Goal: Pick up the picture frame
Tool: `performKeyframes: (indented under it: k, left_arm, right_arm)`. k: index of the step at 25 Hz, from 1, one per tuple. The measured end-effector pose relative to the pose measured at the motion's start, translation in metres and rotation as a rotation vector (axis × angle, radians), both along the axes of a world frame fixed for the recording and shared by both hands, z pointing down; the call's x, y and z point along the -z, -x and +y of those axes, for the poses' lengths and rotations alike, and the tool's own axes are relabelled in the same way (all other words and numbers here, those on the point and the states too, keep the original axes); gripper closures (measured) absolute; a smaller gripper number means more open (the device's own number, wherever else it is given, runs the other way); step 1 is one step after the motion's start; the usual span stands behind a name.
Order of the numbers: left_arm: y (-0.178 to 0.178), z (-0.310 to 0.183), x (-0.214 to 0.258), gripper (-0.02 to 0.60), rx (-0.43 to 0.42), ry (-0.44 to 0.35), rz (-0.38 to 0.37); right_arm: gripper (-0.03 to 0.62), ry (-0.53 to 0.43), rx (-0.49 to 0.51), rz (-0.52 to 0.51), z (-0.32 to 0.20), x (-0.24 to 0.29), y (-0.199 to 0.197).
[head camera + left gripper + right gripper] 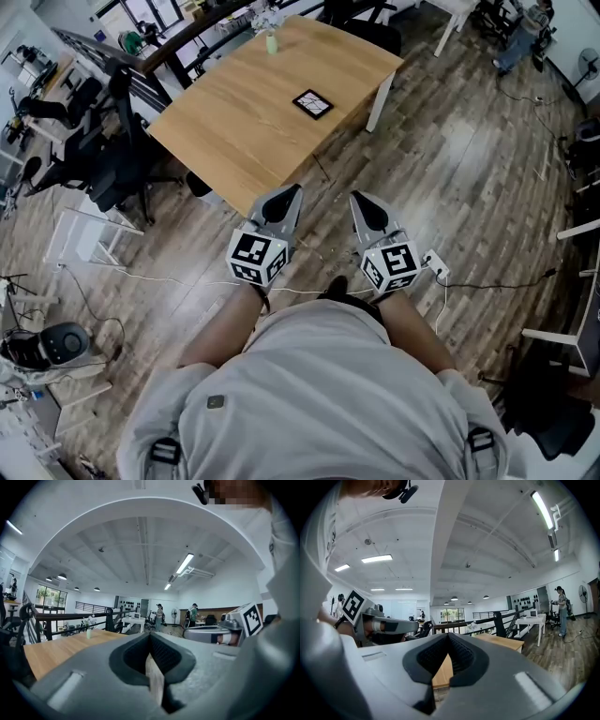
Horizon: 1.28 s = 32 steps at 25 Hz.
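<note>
Left gripper [289, 199] and right gripper [366, 208] sit side by side just ahead of the person's torso, above the wooden floor [450, 187]. Each has its jaws pressed fully together with nothing between them; both gripper views show the pads meeting and only the room beyond. They point roughly level toward the table [234, 141], whose near corner shows just beside the left gripper's tip in the head view. I judge the task barely begun: no reach toward the target, no contact, jaws not yet parted. Everything is left to do, namely moving in over the tabletop, opening, closing on the frame and lifting it. Farther out, the picture frame [312, 103] lies flat and face up on the tabletop, toward the right-hand edge near the white leg [380, 101], well apart from both grippers. It looks close to square, so I cannot name a long axis; it sits cornerwise in the head view, its sides running roughly with the table's edges. A small green bottle [271, 42] stands near the far edge
</note>
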<state>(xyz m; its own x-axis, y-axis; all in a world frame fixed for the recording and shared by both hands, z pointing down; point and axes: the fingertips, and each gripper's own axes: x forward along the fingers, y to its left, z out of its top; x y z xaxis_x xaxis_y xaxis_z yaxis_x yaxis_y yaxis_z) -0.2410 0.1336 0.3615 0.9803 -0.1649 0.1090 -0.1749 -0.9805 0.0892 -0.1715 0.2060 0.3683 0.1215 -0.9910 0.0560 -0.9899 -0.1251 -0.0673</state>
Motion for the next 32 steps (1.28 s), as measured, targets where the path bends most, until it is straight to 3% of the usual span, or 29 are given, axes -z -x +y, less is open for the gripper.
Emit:
performKeyframes:
  k: [10, 23, 32]
  left_arm:
    - [-0.115, 0.005, -0.012, 0.580, -0.033, 0.011, -0.035]
    - [-0.175, -0.019, -0.021, 0.580, -0.041, 0.039, -0.027]
    - [-0.213, -0.086, -0.024, 0.580, -0.037, 0.050, -0.018]
  right_arm:
    - [0.585, -0.010, -0.034, -0.038, 0.013, -0.004, -0.115]
    - [0.585, 0.002, -0.039, -0.063, -0.006, -0.015, -0.164]
    - [0.585, 0.021, -0.031, -0.067, -0.073, -0.019, -0.200]
